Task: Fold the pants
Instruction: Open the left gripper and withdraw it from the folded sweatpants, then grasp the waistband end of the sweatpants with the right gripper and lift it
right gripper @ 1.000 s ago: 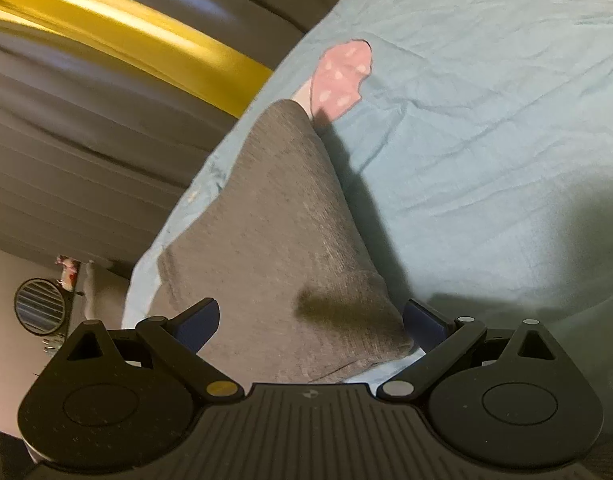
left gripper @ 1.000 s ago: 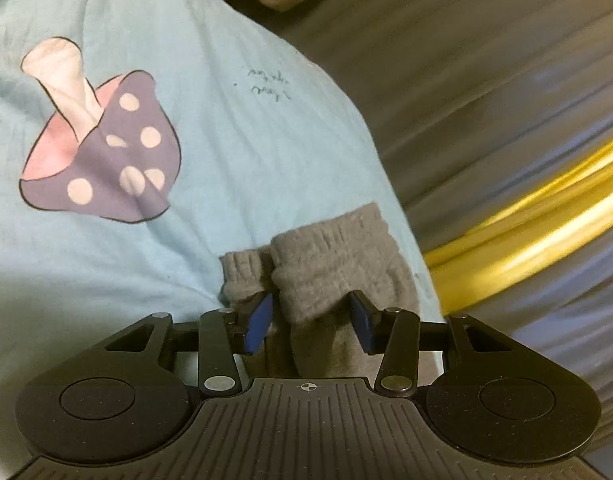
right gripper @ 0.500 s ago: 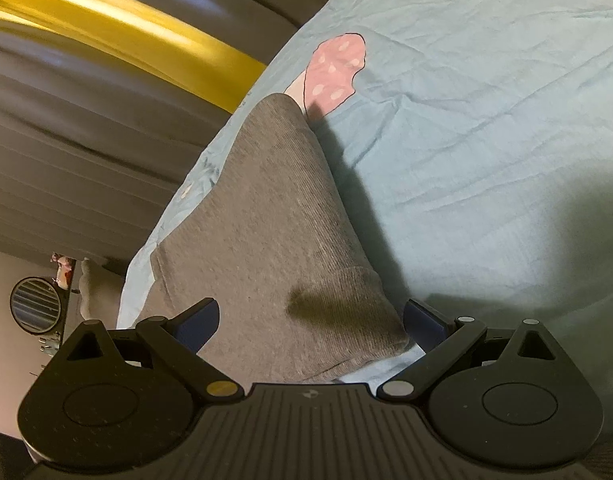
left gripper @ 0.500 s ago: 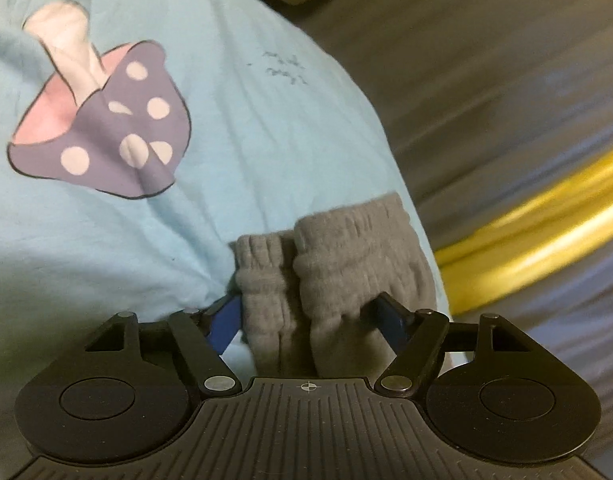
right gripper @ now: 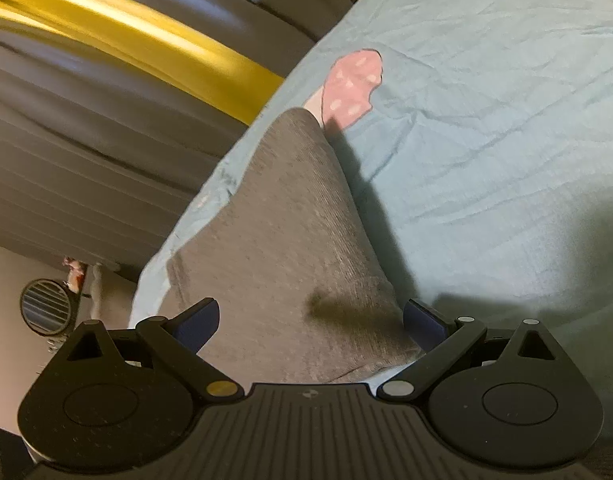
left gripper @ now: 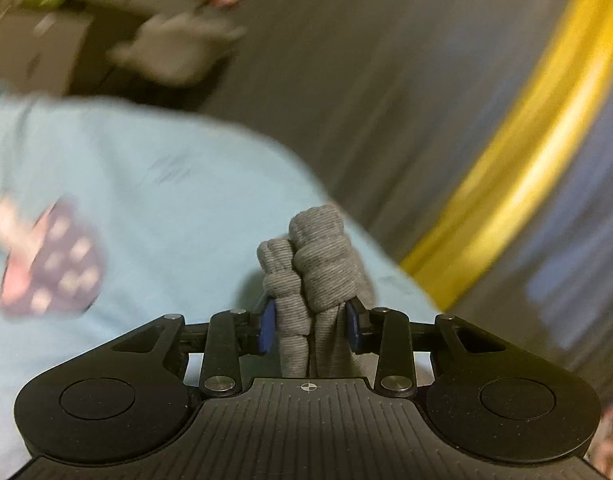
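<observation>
Grey pants [right gripper: 282, 248] laid along bed [right gripper: 486, 152] edge. Left gripper [left gripper: 311, 326] fingers pinched on bunched cuffs [left gripper: 306, 268] — both layers to be kept caught, lifted evenly. Right gripper [right gripper: 310, 320] fingers spread wide over other end, nothing held — to be closed before fold.

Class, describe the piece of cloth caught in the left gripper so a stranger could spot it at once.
Start at the pale blue bedsheet with mushroom prints. At its edge, the left gripper is shut on the grey pants. Look for two bunched, ribbed cuffs side by side: thick grey knit, unlike the thin printed sheet.
</observation>
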`<state>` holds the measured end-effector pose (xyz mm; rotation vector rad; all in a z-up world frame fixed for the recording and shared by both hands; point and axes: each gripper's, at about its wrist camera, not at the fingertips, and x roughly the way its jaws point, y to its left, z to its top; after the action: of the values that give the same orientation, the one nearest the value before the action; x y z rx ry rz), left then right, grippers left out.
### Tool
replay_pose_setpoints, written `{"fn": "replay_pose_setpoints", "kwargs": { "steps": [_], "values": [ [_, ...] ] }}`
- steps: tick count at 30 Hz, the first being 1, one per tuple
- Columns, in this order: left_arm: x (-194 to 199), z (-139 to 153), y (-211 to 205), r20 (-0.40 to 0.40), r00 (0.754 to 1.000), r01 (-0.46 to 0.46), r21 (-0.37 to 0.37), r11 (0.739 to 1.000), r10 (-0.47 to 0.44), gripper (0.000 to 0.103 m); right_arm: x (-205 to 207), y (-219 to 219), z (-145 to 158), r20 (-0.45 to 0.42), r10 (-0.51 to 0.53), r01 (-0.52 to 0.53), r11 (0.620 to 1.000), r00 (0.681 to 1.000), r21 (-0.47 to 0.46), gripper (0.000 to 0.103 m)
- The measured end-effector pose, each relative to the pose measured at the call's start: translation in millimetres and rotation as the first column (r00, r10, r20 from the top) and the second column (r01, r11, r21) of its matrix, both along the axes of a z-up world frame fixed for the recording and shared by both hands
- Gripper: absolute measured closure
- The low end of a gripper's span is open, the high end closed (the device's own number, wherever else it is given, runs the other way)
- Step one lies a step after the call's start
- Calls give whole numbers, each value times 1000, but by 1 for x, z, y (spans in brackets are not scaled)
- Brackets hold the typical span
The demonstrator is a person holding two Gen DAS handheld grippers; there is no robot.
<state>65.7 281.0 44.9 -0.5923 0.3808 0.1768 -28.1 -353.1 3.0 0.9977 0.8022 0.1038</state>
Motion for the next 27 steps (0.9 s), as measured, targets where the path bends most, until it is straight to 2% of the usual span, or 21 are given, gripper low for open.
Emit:
{"fn": "replay_pose_setpoints", "kwargs": {
  "steps": [3,5,8,11,13,14,16,17,18,19,20,22,23,25,27],
  "values": [
    [-3,36,-38,67,993,86,100,991,-93,66,-4,-3,2,33,-14,14,1000,999,25,4],
    [-8,57,-75,108,978,157,171,973,-176,66,-7,-5,3,49,-26,24,999,998,41,4],
    [-17,82,-141,152,934,280,253,926,-324,66,-9,-7,4,69,-39,35,998,997,61,4],
    [-22,83,-206,163,875,410,249,878,-455,64,-12,-9,7,94,-49,43,997,994,69,4],
    [-23,68,-252,115,837,499,245,832,-535,56,-15,-10,9,108,-54,46,996,993,70,4],
    [-23,57,-275,53,820,543,240,805,-570,49,-16,-10,10,111,-55,47,996,992,72,4],
    [-16,25,-313,-132,765,644,173,745,-630,47,-19,-11,11,111,-57,49,996,992,74,4],
    [-16,10,-321,-183,740,670,133,730,-647,47,-20,-11,12,110,-58,50,996,992,75,4],
    [-17,-1,-323,-207,726,681,84,728,-655,46,-21,-12,12,109,-56,48,996,992,76,4],
    [-20,-9,-317,-216,731,668,29,744,-647,38,-23,-12,14,114,-50,42,996,992,74,4],
    [-22,-14,-306,-213,752,635,-20,773,-623,27,-24,-12,15,125,-45,35,996,991,77,4],
    [-24,-17,-276,-209,814,542,-64,838,-542,24,-24,-9,20,148,-30,20,998,989,65,4],
    [-30,-16,-263,-213,842,496,-53,866,-496,23,-23,-7,22,157,-23,15,998,987,54,4],
    [-34,-9,-239,-235,888,411,21,911,-395,20,-16,3,29,181,10,-17,999,983,42,4],
    [-34,-2,-223,-248,923,336,151,930,-293,16,-6,20,34,205,50,-60,997,978,41,4]
  ]
}}
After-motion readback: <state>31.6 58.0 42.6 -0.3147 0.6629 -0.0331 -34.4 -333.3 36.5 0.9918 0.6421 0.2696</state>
